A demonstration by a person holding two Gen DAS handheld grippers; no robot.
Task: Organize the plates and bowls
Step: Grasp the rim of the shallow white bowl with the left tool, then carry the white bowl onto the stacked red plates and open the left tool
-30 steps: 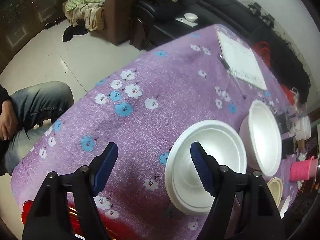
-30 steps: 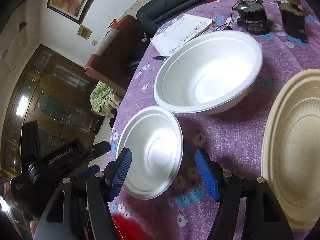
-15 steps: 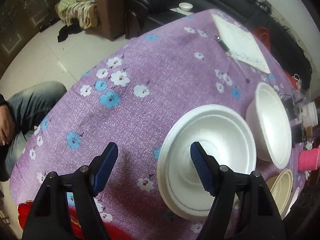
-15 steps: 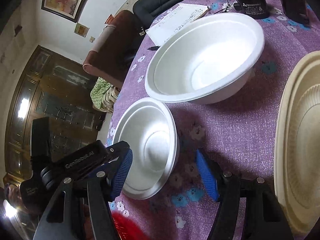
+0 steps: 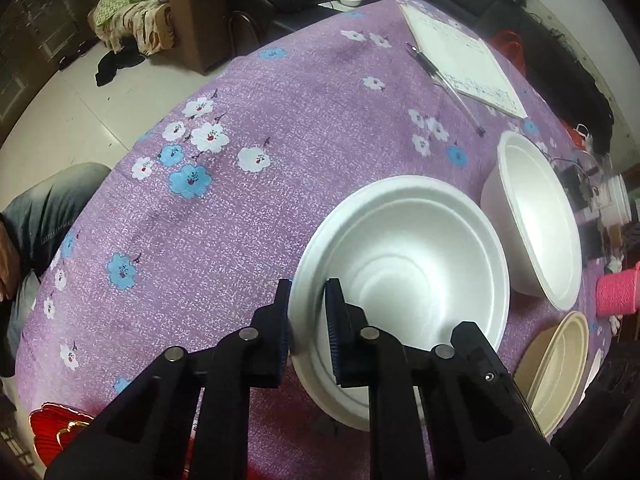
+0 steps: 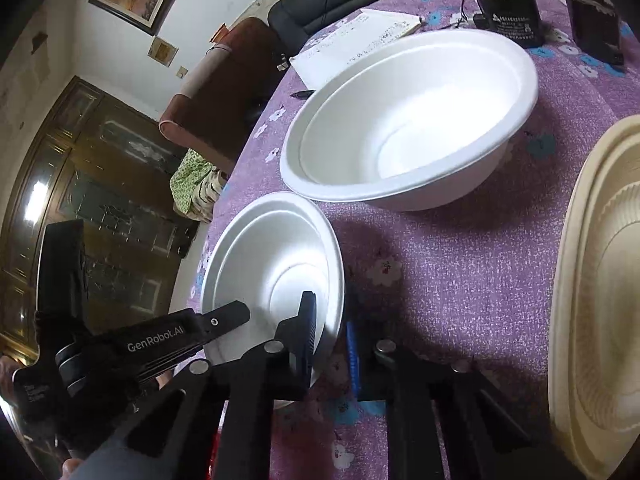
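Left tongs (image 5: 307, 312) nearly closed, pinching the near-left rim of the small white bowl (image 5: 400, 280), 1 pad outside the wall and 1 inside. Right tongs (image 6: 330, 340) also nearly closed, clamped on the same small white bowl (image 6: 276, 256) at its right rim, 1 pad inside and the blue pad outside. Bowl thus gripped from 2 sides, sitting on the purple flowered table (image 5: 260, 128), tilted slightly; whether lifted off the cloth, cannot tell.

Beyond the left tongs and to their right, the large white bowl (image 5: 536, 220), close beside the small one but apart from it. In the right wrist view, straight ahead of the right tongs, same large white bowl (image 6: 408, 120). To the right of the right tongs, the cream plate (image 6: 600, 300), ridged, lying flat. Far ahead of the left tongs, a notepad (image 5: 460, 52) with a pen (image 5: 440, 80) alongside.
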